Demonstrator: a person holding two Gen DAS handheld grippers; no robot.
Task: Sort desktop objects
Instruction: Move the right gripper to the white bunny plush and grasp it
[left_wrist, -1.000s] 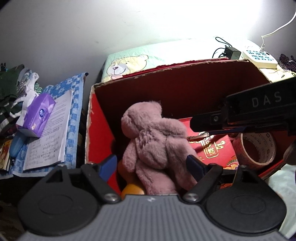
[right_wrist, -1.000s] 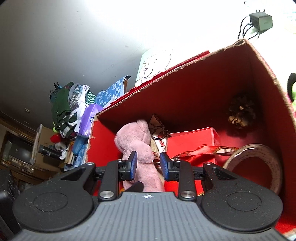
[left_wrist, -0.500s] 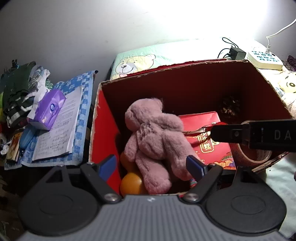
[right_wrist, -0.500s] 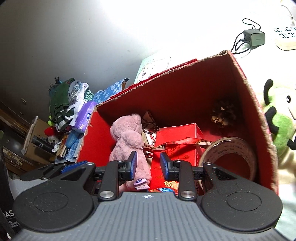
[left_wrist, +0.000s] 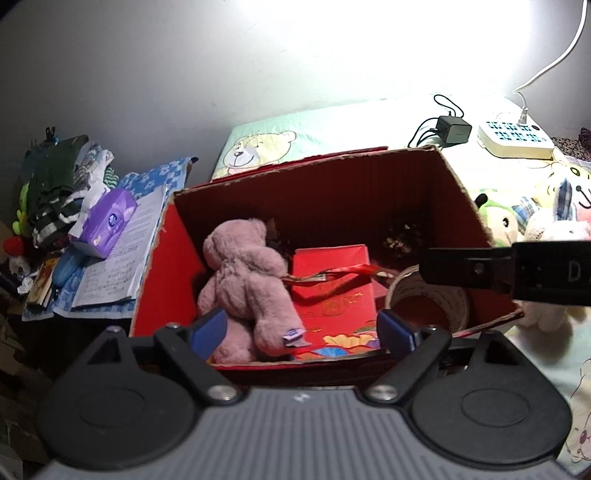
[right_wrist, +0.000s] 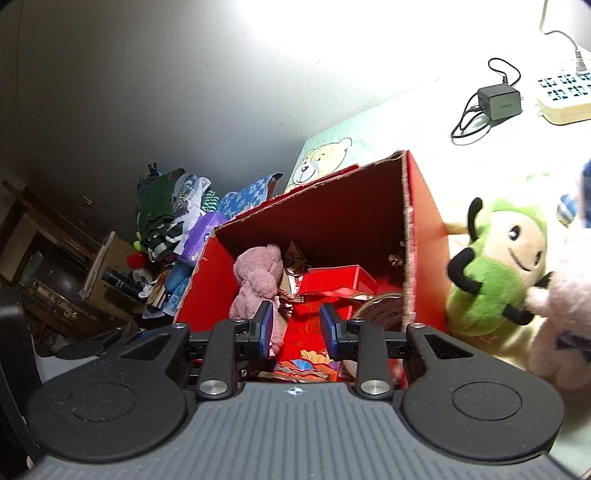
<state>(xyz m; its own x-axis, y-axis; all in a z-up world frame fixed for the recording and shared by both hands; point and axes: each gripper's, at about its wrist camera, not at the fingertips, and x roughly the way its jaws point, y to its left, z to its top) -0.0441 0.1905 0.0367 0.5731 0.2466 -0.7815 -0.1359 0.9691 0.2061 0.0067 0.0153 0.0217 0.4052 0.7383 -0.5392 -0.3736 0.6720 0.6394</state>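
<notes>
Red cardboard box (left_wrist: 155, 280) as the landmark: open-topped, holding a pink teddy (left_wrist: 247, 280) upright against the left wall, a red gift box (left_wrist: 332, 291) flat in the middle, a tape roll (left_wrist: 436, 299) at the right wall, a pine cone (left_wrist: 402, 236) in the far right corner. Just outside the right wall, resting on bedding rather than any counter: a green plush (right_wrist: 491, 273) and a pale pink plush (right_wrist: 561, 317), probably next to be sorted.

Best done by swinging the right gripper (right_wrist: 297, 328) clear of the box rim first, then coming down on the green plush's body, fingers widened to span soft stuffing, squeezing at the middle rather than a limb. Worth keeping the lift high enough to clear the right wall, then dropping into the free space above the gift box.

Left gripper (left_wrist: 301, 326) poised above the near wall, level, fingers spread wide, holding nothing. Right gripper above the near right corner, aimed into the box, fingers parted narrowly, empty.
</notes>
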